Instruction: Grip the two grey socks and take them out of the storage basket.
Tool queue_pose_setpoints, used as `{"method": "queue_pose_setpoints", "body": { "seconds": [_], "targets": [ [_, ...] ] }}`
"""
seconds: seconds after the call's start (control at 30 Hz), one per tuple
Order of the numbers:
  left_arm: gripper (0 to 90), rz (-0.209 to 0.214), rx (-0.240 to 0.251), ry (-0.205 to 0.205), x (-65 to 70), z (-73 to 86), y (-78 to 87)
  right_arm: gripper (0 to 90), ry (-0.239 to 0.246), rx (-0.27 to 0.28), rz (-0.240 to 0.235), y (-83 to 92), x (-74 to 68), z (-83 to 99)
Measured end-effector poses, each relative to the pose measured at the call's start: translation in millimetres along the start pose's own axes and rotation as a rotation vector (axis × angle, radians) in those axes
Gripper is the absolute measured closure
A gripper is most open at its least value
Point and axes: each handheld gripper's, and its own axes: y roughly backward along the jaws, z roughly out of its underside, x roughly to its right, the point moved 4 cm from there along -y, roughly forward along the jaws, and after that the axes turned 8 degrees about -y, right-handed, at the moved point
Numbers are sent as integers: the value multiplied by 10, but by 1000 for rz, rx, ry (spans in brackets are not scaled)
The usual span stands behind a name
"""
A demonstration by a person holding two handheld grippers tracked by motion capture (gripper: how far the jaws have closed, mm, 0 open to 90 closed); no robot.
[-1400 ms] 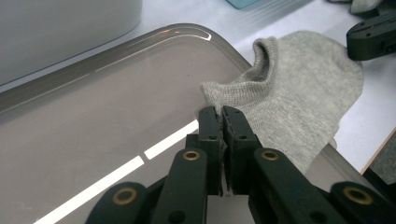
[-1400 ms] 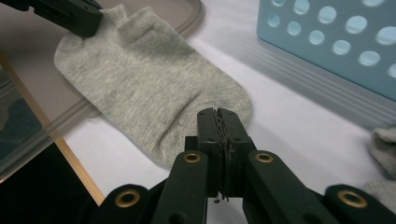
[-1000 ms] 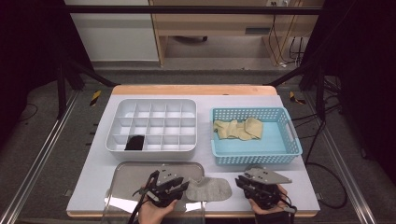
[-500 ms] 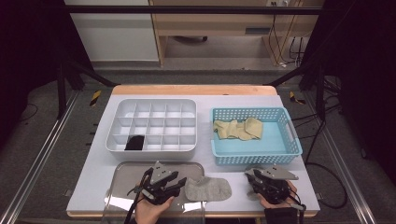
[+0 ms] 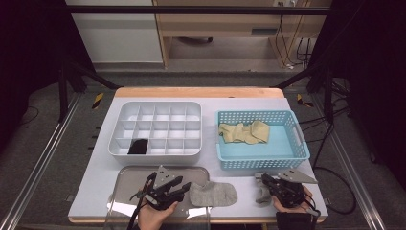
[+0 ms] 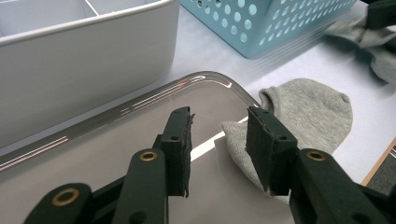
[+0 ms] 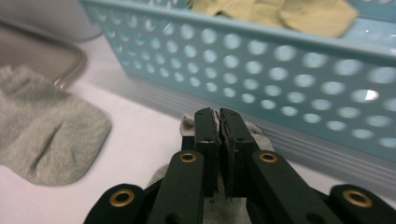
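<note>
A flat grey sock (image 5: 215,194) (image 6: 308,107) (image 7: 42,135) lies at the table's front, its cuff over the corner of a clear tray (image 5: 129,177) (image 6: 140,121). My left gripper (image 5: 184,187) (image 6: 219,121) hovers over that corner. Its jaws have just been opening and stand open, the right one above the sock's edge, nothing pinched. A second grey sock (image 5: 261,195) (image 7: 187,122) is bunched in front of the blue basket (image 5: 287,153) (image 7: 280,60). My right gripper (image 5: 265,185) (image 7: 218,114) is shut on it, fabric puckered around the jaws.
A white compartment box (image 5: 158,151) (image 6: 70,70) stands behind the clear tray, with a black item (image 5: 139,146) in a front cell. Tan socks (image 5: 244,132) (image 7: 280,14) lie in the basket. The table's front edge runs just below both hands.
My right gripper moved right and closed, drawing one grey sock away from the other. My left gripper stayed put and its jaws widened.
</note>
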Motion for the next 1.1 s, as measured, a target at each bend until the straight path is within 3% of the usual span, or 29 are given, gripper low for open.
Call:
{"method": "queue_pose_setpoints", "body": {
  "seconds": [0.13,0.33,0.57,0.83,1.0,1.1],
  "targets": [
    [591,0,-5,-3,-2,5,-2,860,-60,28,33,93,199,19],
    [593,-2,-6,-2,-3,11,-7,860,-130,20,60,113,435,102],
    [595,-3,-3,-2,1,14,-9,858,-132,19,91,138,479,111],
    [597,-2,-4,-1,2,17,-9,823,-131,-18,174,159,584,159],
    [597,0,-7,-4,2,20,-15,781,-135,3,175,223,575,121],
    [597,-1,-8,-4,0,19,-12,766,-109,43,171,283,524,59]
  ]
}}
